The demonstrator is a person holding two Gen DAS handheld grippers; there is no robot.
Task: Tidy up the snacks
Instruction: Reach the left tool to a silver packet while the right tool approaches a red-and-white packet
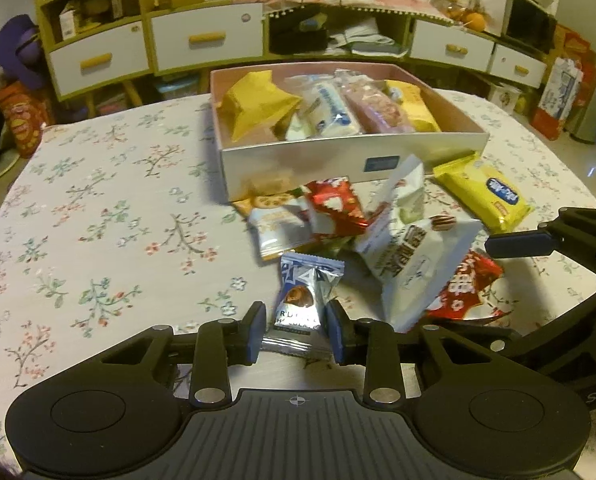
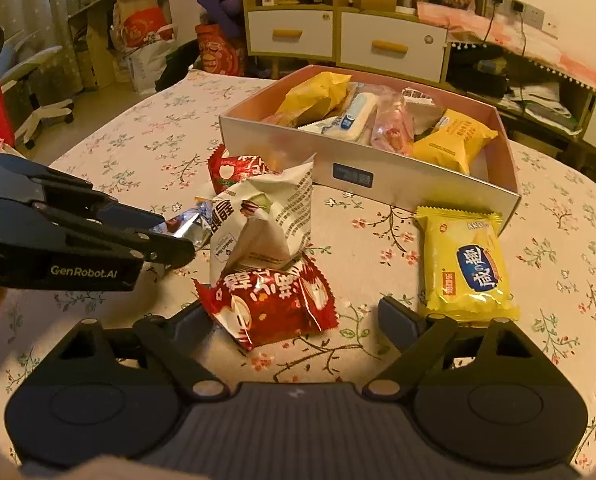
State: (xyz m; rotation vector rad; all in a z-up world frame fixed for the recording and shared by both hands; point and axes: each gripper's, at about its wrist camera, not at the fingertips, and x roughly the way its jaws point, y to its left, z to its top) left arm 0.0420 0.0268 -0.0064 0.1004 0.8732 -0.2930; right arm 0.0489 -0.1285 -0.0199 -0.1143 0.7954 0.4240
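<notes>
Snacks: a loose heap lies on the floral tablecloth (image 1: 97,208) in front of the open box (image 1: 338,160), which already holds several packets. Nearest you, your left gripper (image 1: 295,330) has its jaws drawn in against the sides of the blue-and-silver truffle packet (image 1: 304,300); the pads appear to press the wrapper, so judge this the pick-up step for that piece. Your right gripper (image 2: 293,320) stands with jaws wide apart about the red packet (image 2: 269,304); its left finger sits close against the wrapper edge, the right finger is clear of it, and nothing is clamped. Just beside it lies the yellow cracker packet (image 2: 464,264); behind the red one, a white pouch (image 2: 261,216) leans on the heap.

Next move, as a judgement: lift the truffle packet clear without dragging its neighbours, carry it over the box wall and let go inside.

Hard to make out: the truffle packet's lower end lies between and below the fingers; packets under the white pouch are mostly covered; the box's near floor is hidden by its wall.
</notes>
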